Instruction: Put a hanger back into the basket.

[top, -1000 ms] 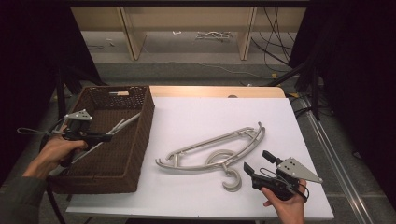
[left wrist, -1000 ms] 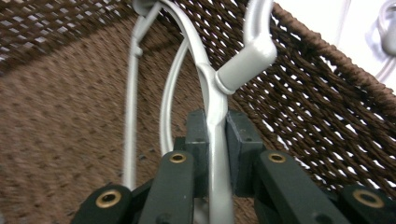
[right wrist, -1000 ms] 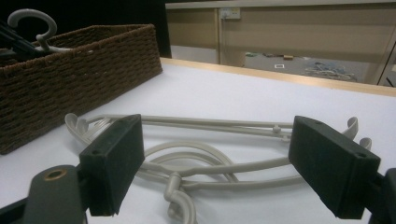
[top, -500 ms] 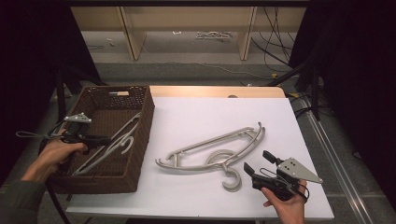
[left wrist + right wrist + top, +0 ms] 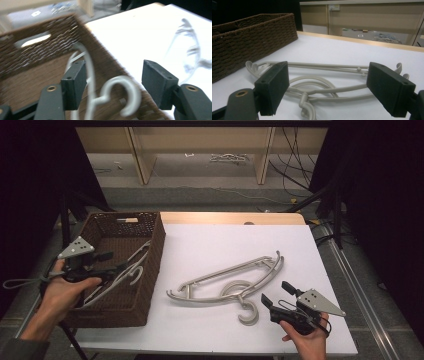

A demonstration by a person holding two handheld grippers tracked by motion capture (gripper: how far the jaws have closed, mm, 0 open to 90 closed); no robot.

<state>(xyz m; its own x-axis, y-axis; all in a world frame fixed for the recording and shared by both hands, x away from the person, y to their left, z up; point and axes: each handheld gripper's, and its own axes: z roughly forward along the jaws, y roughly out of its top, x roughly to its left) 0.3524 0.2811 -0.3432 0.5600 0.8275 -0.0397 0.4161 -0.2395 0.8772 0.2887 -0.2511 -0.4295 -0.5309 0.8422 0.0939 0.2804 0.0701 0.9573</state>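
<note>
The left gripper (image 5: 119,261) hangs over the near half of the dark brown woven wicker basket (image 5: 150,265) at the left edge of the white surface (image 5: 210,245). Its jaws have just been opening and now stand apart. In the left gripper view, the white plastic hanger (image 5: 117,97) lies below and between them, touched by neither pad. That hanger rests inside the basket, leaning against its right-hand wall, hook toward the person.

The right gripper (image 5: 276,295) sits low near the front right corner of the surface — jaws wide, nothing between them. Just ahead of it lie the beige plastic hangers (image 5: 235,280), overlapping one another flat on the surface, the hook curling toward the gripper without touching it. Behind the surface, a pale wooden shelf frame (image 5: 200,150) stands on the floor.
</note>
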